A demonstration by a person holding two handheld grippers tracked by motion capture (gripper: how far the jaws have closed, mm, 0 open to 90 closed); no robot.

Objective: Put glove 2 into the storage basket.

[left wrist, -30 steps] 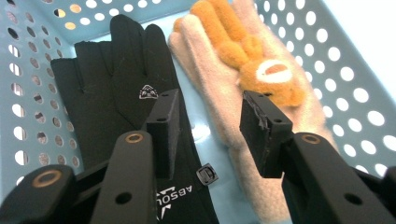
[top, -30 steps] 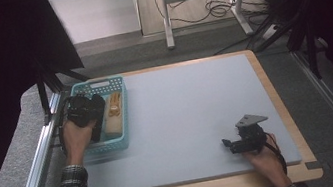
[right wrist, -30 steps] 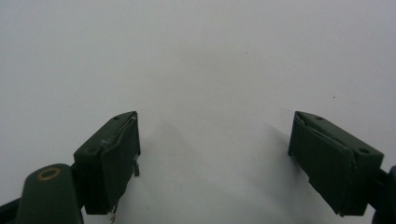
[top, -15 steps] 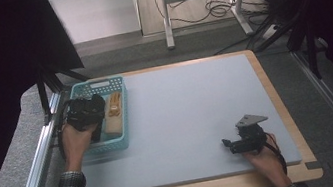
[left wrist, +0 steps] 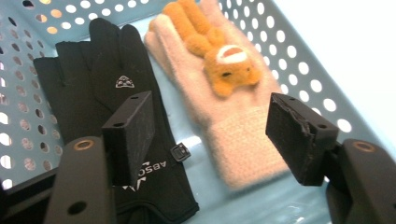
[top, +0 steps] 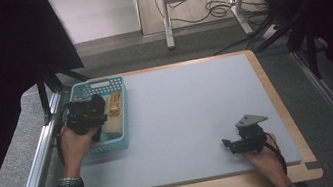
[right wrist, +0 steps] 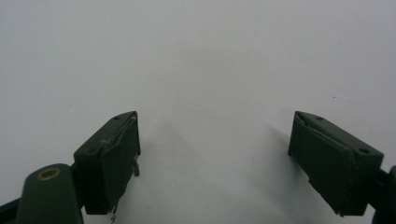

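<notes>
Perforated glossy plastic basket (left wrist: 299, 60); smooth black fabric glove (left wrist: 102, 93); fuzzy cream knit glove (left wrist: 219, 116) with plush animal; matt grey tabletop (top: 188, 115), wood-edged; gripper pads matt, worn.

left gripper (left wrist: 212, 135): two black fingers (left wrist: 128, 135) spread wide, nothing between them, above a light blue perforated basket (left wrist: 299, 60). in the basket: a black glove (left wrist: 100, 88), white emblem on its back, white lettering at the cuff partly hidden by the left finger; just beside it, possibly touching, a cream knit glove (left wrist: 219, 107) with an orange plush animal (left wrist: 224, 60) on it.
</notes>
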